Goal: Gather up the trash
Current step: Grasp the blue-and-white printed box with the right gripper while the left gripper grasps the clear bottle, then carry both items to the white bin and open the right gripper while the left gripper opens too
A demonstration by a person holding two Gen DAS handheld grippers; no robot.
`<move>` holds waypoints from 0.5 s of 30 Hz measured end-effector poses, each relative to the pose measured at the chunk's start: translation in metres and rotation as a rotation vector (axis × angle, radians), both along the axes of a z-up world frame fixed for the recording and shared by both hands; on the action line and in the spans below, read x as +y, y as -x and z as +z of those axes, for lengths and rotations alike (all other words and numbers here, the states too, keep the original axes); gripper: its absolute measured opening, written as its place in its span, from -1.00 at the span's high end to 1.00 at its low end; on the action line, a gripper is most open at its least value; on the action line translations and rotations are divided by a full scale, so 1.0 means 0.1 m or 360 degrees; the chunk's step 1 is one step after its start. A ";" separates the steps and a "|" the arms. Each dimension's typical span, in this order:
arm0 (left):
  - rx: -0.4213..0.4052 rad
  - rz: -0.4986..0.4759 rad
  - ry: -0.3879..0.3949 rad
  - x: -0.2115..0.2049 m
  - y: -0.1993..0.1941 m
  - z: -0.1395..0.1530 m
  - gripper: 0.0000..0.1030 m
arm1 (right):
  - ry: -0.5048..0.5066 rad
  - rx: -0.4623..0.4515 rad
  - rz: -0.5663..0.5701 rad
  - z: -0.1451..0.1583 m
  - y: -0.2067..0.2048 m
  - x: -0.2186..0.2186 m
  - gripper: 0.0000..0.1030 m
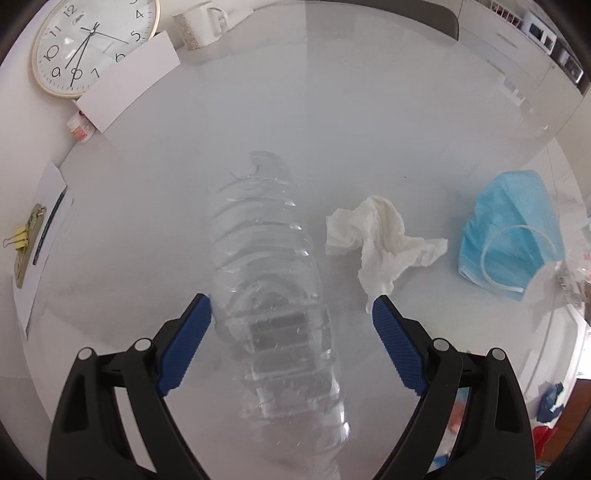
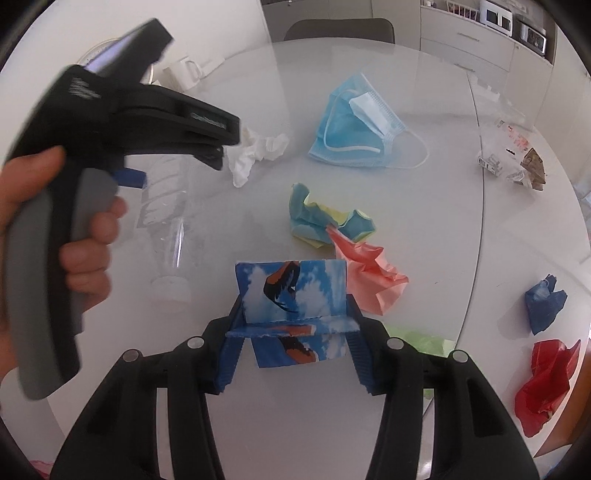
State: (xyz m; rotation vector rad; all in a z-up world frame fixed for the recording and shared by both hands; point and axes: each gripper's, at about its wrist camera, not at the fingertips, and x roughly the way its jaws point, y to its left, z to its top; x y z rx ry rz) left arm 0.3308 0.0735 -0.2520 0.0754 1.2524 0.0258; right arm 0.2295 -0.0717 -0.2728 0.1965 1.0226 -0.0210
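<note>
1. left tool (image 1: pixel 291 306): jaws spread wide, holding nothing; blue pads either side of the clear plastic bottle (image 1: pixel 273 295), left pad just beside the bottle wall, right pad apart from it. seen from the right wrist view as a blurred black body (image 2: pixel 125 107) in a hand (image 2: pixel 85 251).
2. clear plastic bottle: lying on its side on the white counter (image 1: pixel 332 129), uncrushed, white cap (image 2: pixel 170 288) toward the near edge.
3. right tool (image 2: pixel 291 321): closed to a narrow gap on a folded blue card printed with clouds and an orange-black figure (image 2: pixel 295 291); card upright between the pads, a flap hanging below.
4. crumpled white tissue (image 1: pixel 380 236): just right of the bottle, its lower tip near the left tool's right pad.
5. blue face mask (image 2: pixel 354 125): further right, well apart from the bottle, ear loop trailing.
6. crumpled paper, blue-yellow (image 2: pixel 325 221) and pink (image 2: pixel 369 273): touching each other, mid-counter, just beyond the held card.
7. dark blue wad (image 2: pixel 545 299) and red wad (image 2: pixel 546 384): off the counter's curved right edge, lower surface unclear.
8. clear wrappers (image 2: pixel 513 166): near the far right edge.
9. far left edge: wall clock (image 1: pixel 92 40), white card (image 1: pixel 129 81), mug (image 1: pixel 199 26), papers with a yellow clip (image 1: pixel 18 240).
10. open room: bare counter beyond the bottle toward the far edge.
</note>
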 end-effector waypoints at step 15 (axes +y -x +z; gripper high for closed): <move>-0.0053 -0.0046 -0.0005 0.12 0.14 0.10 -0.19 | -0.0038 -0.0034 0.0029 0.13 0.00 0.01 0.00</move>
